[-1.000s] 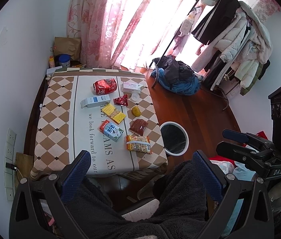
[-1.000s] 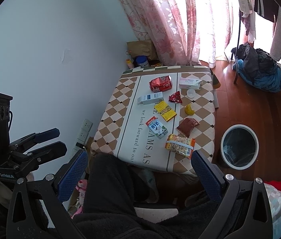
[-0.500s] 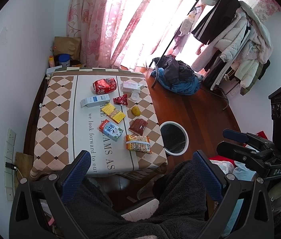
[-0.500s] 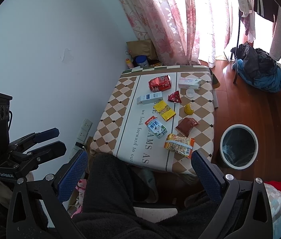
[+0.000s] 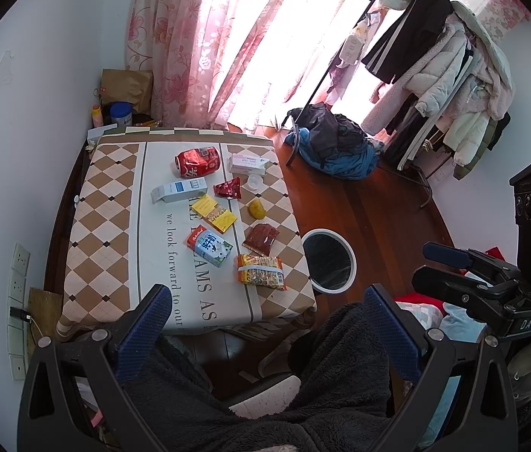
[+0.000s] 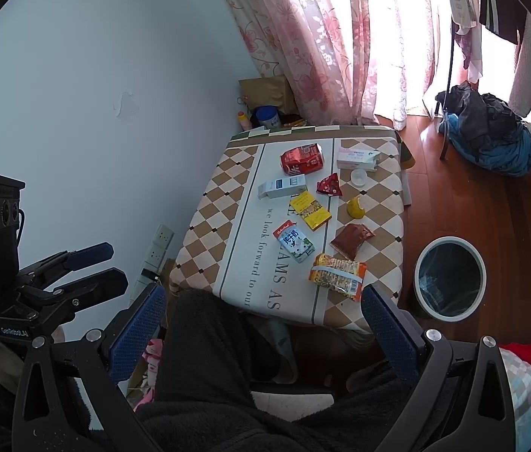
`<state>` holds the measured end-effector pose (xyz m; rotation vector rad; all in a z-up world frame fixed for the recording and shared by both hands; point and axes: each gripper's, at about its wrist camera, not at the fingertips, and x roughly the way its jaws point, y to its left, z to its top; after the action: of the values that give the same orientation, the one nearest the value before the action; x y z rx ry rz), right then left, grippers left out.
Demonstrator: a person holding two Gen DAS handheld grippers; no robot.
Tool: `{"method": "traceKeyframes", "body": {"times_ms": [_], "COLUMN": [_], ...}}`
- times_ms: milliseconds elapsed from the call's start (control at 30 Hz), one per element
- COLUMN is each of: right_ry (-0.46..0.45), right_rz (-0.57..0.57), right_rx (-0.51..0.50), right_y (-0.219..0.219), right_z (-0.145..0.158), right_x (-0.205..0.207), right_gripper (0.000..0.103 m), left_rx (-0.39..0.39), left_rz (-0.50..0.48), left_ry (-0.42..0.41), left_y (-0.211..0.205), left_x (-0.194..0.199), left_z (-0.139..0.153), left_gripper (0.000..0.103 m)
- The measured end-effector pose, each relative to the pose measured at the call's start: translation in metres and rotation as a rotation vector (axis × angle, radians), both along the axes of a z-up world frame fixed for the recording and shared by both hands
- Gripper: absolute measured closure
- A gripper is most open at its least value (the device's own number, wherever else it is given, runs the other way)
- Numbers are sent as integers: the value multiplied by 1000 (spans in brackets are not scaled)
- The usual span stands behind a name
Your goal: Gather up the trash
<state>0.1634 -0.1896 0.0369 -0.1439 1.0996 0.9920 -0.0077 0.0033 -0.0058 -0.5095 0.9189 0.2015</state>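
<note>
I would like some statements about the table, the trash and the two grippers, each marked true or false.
1. The left gripper is open and holds nothing. True.
2. The red can stands upright. False: it lies on its side.
3. The bin stands on the floor beside the table. True.
4. The noodle packet is already in the bin. False: it lies on the table.
5. The right gripper is shut on a wrapper. False: it is open and holds nothing.
</note>
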Motion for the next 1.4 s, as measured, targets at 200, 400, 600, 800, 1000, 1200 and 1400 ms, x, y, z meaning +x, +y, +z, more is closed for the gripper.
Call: {"method": "traceKeyframes", "body": {"times_ms": [200, 400, 600, 800, 1000, 1200, 1400], "right_ry": [-2, -2, 1, 30, 105, 249, 288], "right_rz": [-1, 0, 0, -97, -231, -290, -334], "right_rx": [-2, -1, 2, 1, -102, -295, -407], "right_y": [0, 1, 2, -4, 15, 43, 69], "right_z": [-2, -1, -1, -25, -114, -245, -329], "right_x": [1, 0, -1, 26, 76, 112, 119], "right_gripper": [0, 0, 0, 0, 0, 0, 0], "left_rx": [-2, 0, -1, 78, 96, 88, 85], "left_rz": [0, 0, 1, 110, 273, 337, 349], "left_ry": [0, -1, 2, 75, 281, 478, 635], "left_y": [0, 0, 1, 13, 56, 74, 80], "left_x": [-1, -1, -2, 14, 56, 80, 91], "left_z": [-1, -1, -2, -33, -128, -222, -293], "left_gripper": [0, 0, 0, 0, 0, 0, 0]}}
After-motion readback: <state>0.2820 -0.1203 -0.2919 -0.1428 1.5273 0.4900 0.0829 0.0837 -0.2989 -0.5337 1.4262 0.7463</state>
